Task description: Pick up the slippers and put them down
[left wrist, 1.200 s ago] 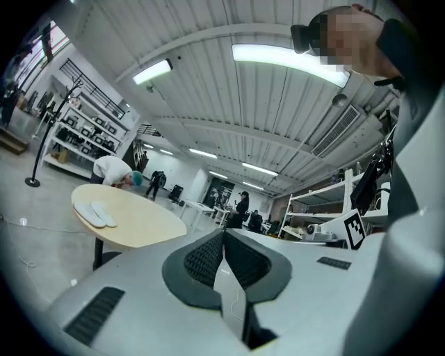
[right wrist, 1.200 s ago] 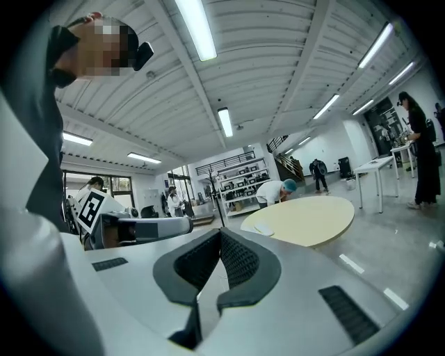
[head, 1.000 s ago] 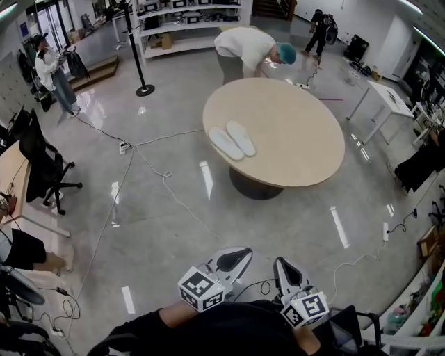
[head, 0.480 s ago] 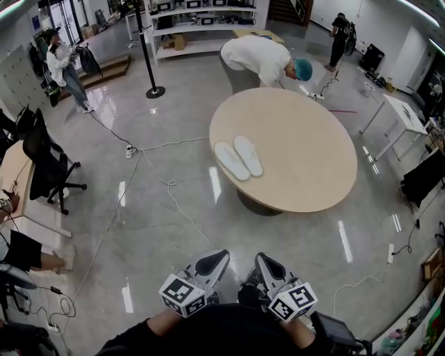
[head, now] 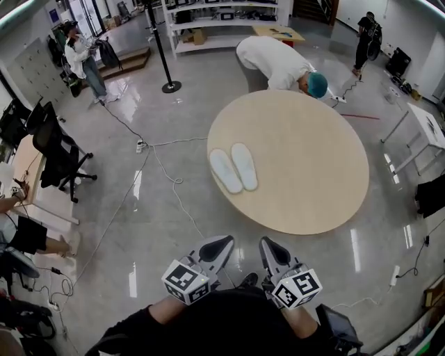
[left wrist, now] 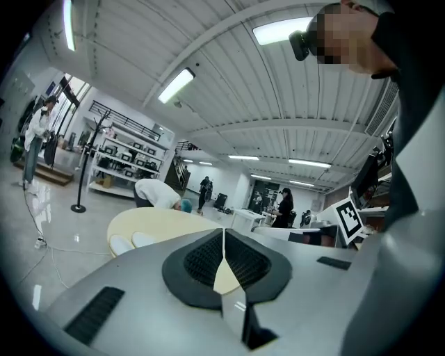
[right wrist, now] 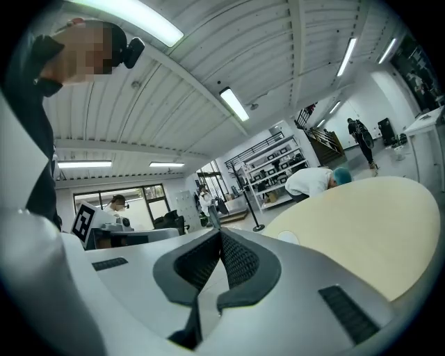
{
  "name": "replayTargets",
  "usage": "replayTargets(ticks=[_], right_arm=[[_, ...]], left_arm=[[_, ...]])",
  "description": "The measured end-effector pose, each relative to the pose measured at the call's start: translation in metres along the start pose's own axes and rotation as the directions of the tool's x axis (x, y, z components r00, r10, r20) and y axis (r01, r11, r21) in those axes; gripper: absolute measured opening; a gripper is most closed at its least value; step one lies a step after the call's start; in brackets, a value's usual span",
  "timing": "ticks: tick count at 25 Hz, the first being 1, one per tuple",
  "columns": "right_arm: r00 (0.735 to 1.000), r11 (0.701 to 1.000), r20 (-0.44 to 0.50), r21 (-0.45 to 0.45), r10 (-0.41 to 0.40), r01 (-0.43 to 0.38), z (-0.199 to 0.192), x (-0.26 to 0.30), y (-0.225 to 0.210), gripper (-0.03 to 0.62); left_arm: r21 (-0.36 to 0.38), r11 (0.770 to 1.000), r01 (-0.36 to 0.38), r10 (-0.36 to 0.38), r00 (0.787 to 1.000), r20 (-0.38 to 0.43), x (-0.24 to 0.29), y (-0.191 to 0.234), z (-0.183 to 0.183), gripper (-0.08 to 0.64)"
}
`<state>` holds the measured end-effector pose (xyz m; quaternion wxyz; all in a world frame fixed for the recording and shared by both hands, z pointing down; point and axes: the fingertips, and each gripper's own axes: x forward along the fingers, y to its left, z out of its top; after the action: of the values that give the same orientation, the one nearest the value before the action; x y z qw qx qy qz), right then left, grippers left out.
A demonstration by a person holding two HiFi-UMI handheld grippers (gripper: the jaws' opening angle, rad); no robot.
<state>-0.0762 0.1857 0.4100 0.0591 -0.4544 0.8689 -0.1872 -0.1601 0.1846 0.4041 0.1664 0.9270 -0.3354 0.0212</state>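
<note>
The room is big and bright, with a shiny grey floor (head: 139, 229) all around the table (head: 313, 195). On the far side of the table stand white shelves (head: 222, 21) and a black pole on a round foot (head: 164, 52). A person (head: 281, 62) bends over just behind the table. A thin cable (head: 167, 177) lies on the floor left of the table, and a black chair (head: 59, 149) stands further left.

The table is round, wide and pale. Its top looks smooth and hard, and it is bare but for the slippers.

The slippers (head: 233, 168) are white and flat. They lie close side by side on the table, near its left edge. They look light, thin and soft, so I think they will bend and flop when lifted. They may also slide on the smooth top. The best place to pinch looks like the rim at one end of each one, where the tool can bite on the edge.

The left tool (head: 220, 245) and the right tool (head: 270, 247) are both shut tight, with nothing in them. They hang over the floor on the near side of the table, well apart from the slippers.
</note>
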Motion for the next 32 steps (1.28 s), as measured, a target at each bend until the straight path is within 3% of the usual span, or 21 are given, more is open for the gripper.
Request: replayTargets(ticks=[6, 14, 21, 28, 30, 32], right_arm=[[1.0, 1.0, -0.01, -0.001, 0.013, -0.013, 0.02, 0.017, -0.061, 0.008], [0.995, 1.0, -0.095, -0.015, 0.015, -0.017, 0.011, 0.075, -0.111, 0.008], [0.98, 0.997, -0.19, -0.062, -0.061, 0.05, 0.013, 0.163, -0.168, 0.009], [0.953, 0.988, -0.261, -0.033, -0.157, 0.154, 0.012, 0.264, -0.23, 0.011], [0.94, 0.983, -0.288, -0.015, -0.181, 0.185, 0.005, 0.291, -0.244, 0.014], [0.929, 0.98, -0.322, 0.005, -0.185, 0.197, -0.004, 0.319, -0.258, 0.092]], left_arm=[[-0.002, 0.998, -0.061, 0.061, 0.998, -0.018, 0.058, 0.012, 0.009, 0.025], [-0.094, 0.976, -0.198, 0.195, 0.98, -0.043, 0.086, 0.083, 0.0, 0.025], [-0.143, 0.96, -0.24, 0.23, 0.97, -0.08, 0.146, 0.202, 0.002, 0.025], [-0.238, 0.953, -0.188, 0.149, 0.973, -0.174, 0.208, 0.321, -0.006, 0.028], [-0.264, 0.947, -0.186, 0.132, 0.969, -0.207, 0.221, 0.351, -0.013, 0.071], [-0.287, 0.937, -0.201, 0.133, 0.962, -0.239, 0.232, 0.383, -0.022, 0.156]])
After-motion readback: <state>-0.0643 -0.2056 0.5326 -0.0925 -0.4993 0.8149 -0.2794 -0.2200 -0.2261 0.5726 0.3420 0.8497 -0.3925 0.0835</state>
